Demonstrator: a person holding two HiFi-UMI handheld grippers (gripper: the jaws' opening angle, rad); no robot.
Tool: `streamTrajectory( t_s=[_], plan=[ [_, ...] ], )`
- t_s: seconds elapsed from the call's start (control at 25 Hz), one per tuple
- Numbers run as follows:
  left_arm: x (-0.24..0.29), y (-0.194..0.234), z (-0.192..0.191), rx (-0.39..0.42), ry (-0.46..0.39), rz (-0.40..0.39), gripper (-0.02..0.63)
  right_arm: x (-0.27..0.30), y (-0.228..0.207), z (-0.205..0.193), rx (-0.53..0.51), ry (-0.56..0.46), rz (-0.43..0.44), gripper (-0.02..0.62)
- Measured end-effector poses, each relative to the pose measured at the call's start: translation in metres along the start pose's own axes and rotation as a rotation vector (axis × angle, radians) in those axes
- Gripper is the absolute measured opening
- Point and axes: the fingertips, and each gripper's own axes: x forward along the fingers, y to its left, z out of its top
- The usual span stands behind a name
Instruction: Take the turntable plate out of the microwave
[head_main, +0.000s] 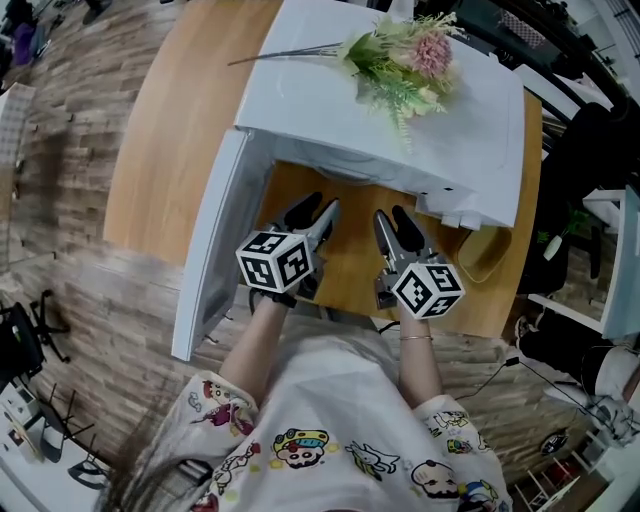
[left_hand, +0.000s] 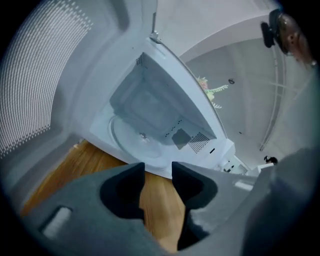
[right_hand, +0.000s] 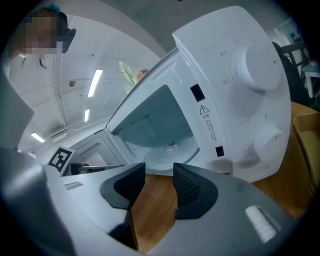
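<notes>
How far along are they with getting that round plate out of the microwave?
Done: the microwave has its door swung open. In hand: the left gripper and right gripper are in front of the opening, jaws apart, with nothing between them. Left: the plate lies inside, untouched. It has yet to be gripped and brought out.

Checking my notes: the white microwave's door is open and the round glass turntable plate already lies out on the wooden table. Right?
The door is open, but the round glass turntable plate lies inside the white microwave, not on the wooden table; the left gripper view shows it.
</notes>
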Motion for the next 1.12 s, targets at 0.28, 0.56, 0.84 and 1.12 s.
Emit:
streamTrajectory(
  t_s=[0.28,0.56,0.84,1.12],
  plan=[
    [0.02,0.014,-0.013,-0.147,-0.016,-0.011,0.164,0.008,-0.012,-0.018,0.079,0.017,-0.004,0.172],
    [0.038,0.023,-0.015,-0.241,-0.057,-0.047,0.164,0.002,-0.015,-0.028,0.104,0.028,-0.006,0.17],
    [0.055,0.034,-0.012,-0.339,-0.093,-0.05,0.163,-0.003,-0.016,-0.034,0.12,0.034,-0.004,0.169],
    [0.064,0.039,-0.008,-0.413,-0.132,-0.051,0.13,-0.007,-0.018,-0.039,0.125,0.045,-0.005,0.167]
  ],
)
